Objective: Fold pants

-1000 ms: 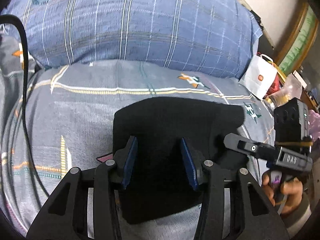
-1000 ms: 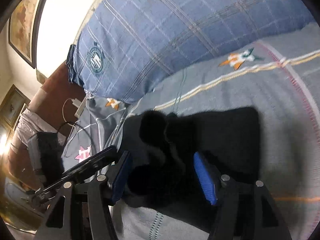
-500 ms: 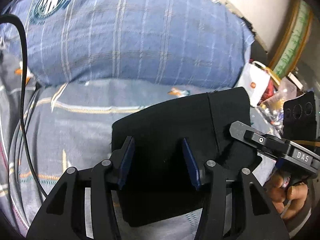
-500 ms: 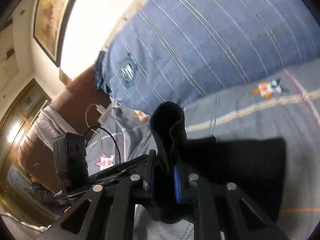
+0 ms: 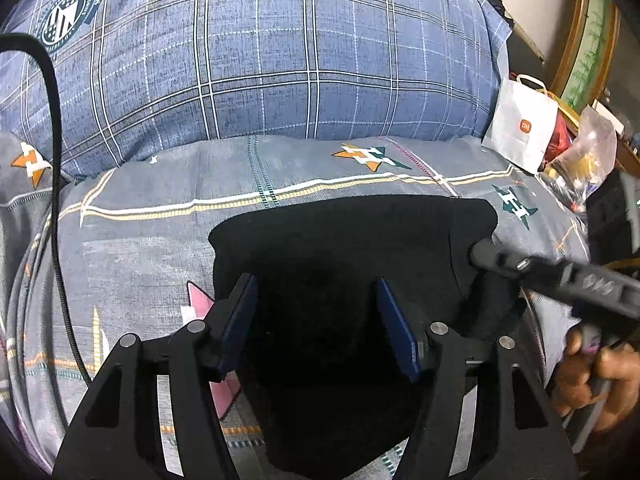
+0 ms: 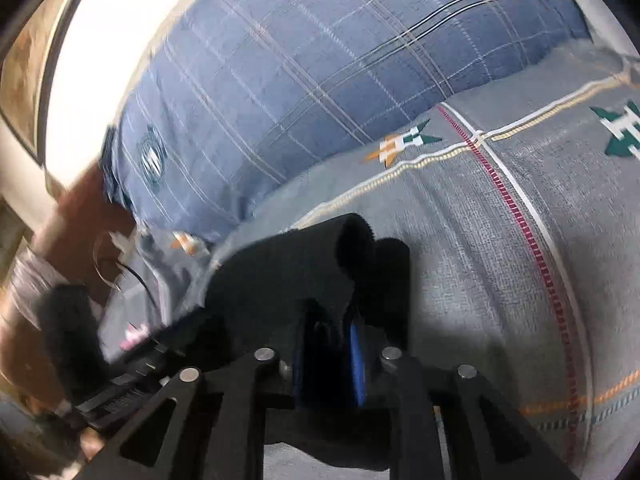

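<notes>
Grey bedspread (image 5: 140, 220) carries black pants (image 5: 340, 264); left tool (image 5: 316, 308) gapes wide above them, right tool (image 6: 328, 354) pinches their edge.

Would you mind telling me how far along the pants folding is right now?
Done: the black fabric pants already lie as a compact rectangle on the grey patterned bedsheet. In hand: the right gripper pinches one raised edge, while the left gripper hovers open above. Left: laying that edge flat and releasing.
</notes>
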